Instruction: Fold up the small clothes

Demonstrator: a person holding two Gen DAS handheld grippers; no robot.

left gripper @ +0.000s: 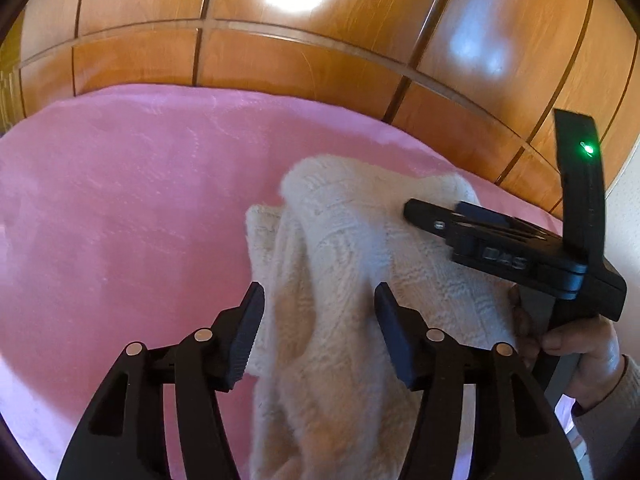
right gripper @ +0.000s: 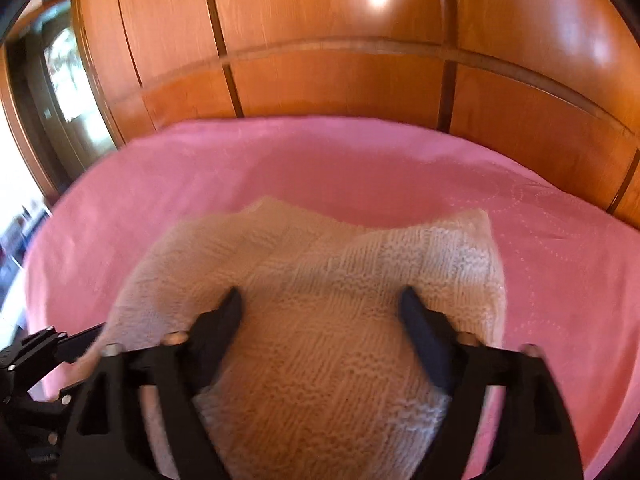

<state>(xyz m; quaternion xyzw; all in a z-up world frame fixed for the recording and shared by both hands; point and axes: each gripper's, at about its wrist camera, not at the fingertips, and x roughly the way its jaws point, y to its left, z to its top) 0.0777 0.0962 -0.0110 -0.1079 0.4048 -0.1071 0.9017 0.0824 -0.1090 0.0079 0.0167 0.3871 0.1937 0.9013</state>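
Note:
A cream knitted garment (left gripper: 340,264) lies bunched on a pink bedcover (left gripper: 120,208). My left gripper (left gripper: 318,300) is open, its jaws standing on either side of the garment's near fold. My right gripper (left gripper: 424,210) comes in from the right in the left wrist view and lies over the garment's far right part. In the right wrist view the garment (right gripper: 320,280) spreads under the right gripper (right gripper: 320,300), which is open with knit between its jaws. The left gripper's body (right gripper: 32,364) shows at the lower left there.
A glossy wooden wardrobe (left gripper: 280,56) stands right behind the bed, also in the right wrist view (right gripper: 340,40). A person's hand (left gripper: 580,344) holds the right gripper's handle. A doorway with bright light (right gripper: 60,80) shows at the far left.

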